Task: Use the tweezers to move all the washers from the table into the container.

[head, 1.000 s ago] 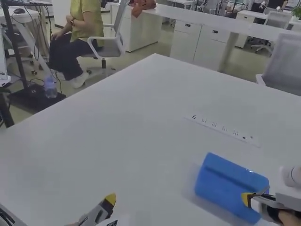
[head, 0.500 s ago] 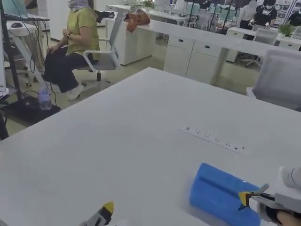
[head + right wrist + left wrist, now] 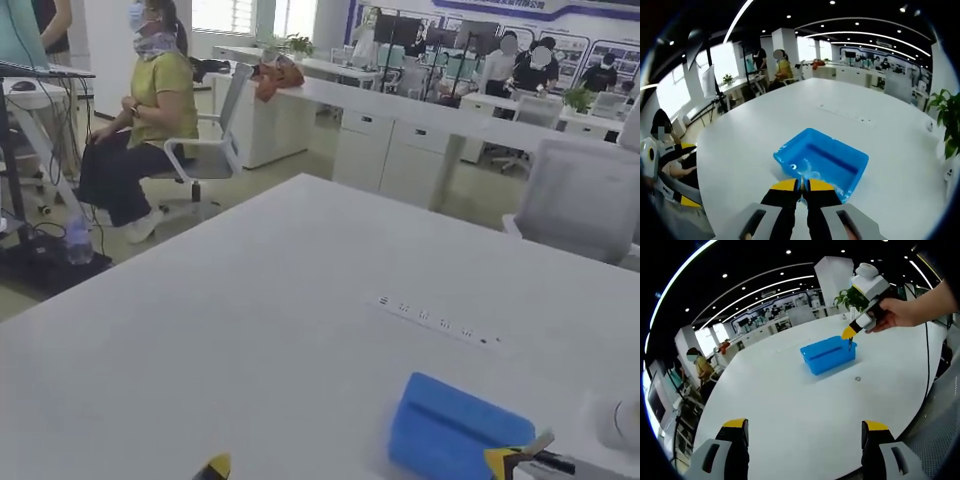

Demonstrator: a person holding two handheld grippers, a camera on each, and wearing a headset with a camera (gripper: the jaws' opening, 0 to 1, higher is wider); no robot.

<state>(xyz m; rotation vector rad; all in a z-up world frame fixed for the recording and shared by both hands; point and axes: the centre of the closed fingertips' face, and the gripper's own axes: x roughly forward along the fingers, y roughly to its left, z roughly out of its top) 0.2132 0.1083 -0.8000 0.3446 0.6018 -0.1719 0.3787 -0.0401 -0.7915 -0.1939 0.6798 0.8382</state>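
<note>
A blue container point(image 3: 450, 428) lies on the white table point(image 3: 250, 330) at the near right. My right gripper point(image 3: 503, 461) hangs over its near edge, shut on thin metal tweezers point(image 3: 538, 443). In the left gripper view a hand holds that right gripper point(image 3: 850, 331), and the tweezers point(image 3: 849, 343) point down at the right end of the container point(image 3: 827, 354). One small washer point(image 3: 857, 378) lies on the table just in front of the container. In the right gripper view the closed jaws sit over the container point(image 3: 835, 162), with a small ring point(image 3: 793, 165) inside it. My left gripper point(image 3: 805, 437) is open and holds nothing.
A strip of sockets point(image 3: 440, 325) is set into the table beyond the container. A person sits on an office chair point(image 3: 205, 150) past the far left edge. Desks and a grey chair point(image 3: 575, 200) stand behind the table. A potted plant point(image 3: 950, 125) stands at the right.
The head camera has tilted up, so the table and container sit lower in the picture. The right gripper stays at the container's near edge.
</note>
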